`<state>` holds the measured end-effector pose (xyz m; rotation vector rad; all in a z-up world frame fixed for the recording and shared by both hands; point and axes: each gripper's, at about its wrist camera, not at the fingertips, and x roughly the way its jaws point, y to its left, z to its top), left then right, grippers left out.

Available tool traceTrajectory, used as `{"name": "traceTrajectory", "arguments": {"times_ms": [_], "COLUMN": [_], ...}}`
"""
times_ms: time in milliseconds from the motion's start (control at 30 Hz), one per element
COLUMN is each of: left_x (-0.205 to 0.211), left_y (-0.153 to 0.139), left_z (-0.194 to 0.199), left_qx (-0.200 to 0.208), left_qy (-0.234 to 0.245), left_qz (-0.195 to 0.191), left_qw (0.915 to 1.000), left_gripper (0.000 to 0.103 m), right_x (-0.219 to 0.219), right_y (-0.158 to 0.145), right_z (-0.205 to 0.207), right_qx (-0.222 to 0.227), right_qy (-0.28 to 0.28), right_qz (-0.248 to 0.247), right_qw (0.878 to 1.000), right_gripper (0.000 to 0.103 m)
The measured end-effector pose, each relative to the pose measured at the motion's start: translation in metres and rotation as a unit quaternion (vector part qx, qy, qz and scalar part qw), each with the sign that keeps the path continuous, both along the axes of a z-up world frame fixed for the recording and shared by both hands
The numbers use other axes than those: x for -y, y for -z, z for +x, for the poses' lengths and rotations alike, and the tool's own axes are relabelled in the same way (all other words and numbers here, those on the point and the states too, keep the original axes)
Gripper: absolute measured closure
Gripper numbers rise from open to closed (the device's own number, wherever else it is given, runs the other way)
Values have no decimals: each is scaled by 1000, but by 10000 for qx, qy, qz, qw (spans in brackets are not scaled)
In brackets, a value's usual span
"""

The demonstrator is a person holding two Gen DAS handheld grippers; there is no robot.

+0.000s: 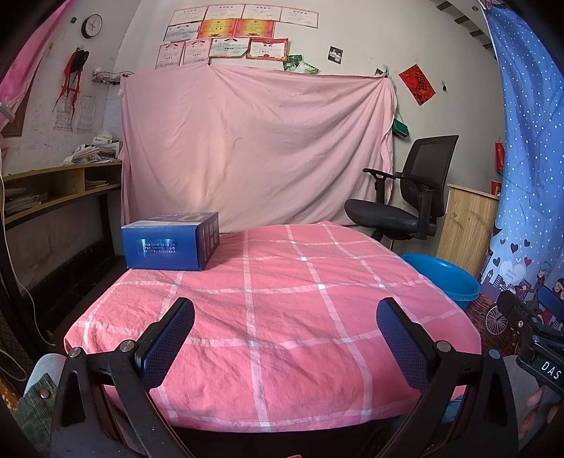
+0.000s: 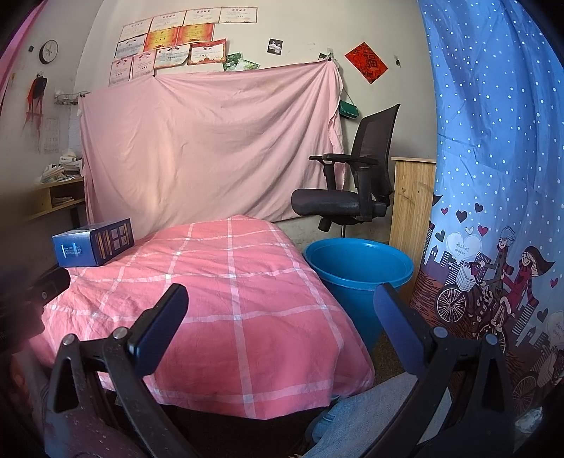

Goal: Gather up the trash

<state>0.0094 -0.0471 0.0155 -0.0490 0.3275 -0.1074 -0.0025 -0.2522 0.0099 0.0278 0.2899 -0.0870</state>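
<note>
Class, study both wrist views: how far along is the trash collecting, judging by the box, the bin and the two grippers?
Done: nothing visible; the blue bin shows no trash inside. In hand: nothing; the left gripper and right gripper are both open and hold nothing. Left: the blue box sits on the far left corner of the pink checked table, to be picked up and binned.

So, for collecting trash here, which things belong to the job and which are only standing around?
For the job:
- blue box on the table corner
- blue bin beside the table

Just there:
- office chair
- pink sheet
- wall clock
- blue curtain
</note>
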Motion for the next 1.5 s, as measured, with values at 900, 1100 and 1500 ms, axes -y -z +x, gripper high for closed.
{"name": "traceTrajectory", "arguments": {"times_ms": [900, 1100, 1500], "left_x": [2, 2, 2], "left_y": [0, 0, 0], "left_z": [-1, -1, -1], "left_qx": [14, 16, 19], "left_qy": [0, 3, 4], "left_qz": [5, 6, 3], "left_qw": [10000, 10000, 10000], "left_gripper": [2, 2, 2], "right_x": [-2, -2, -2], "right_y": [0, 0, 0], "right_z": [0, 0, 0], "right_qx": [4, 1, 0], "right_qy": [-2, -1, -1], "right_qz": [3, 3, 4], "right_qw": [10000, 10000, 10000], "right_gripper": [0, 0, 0]}}
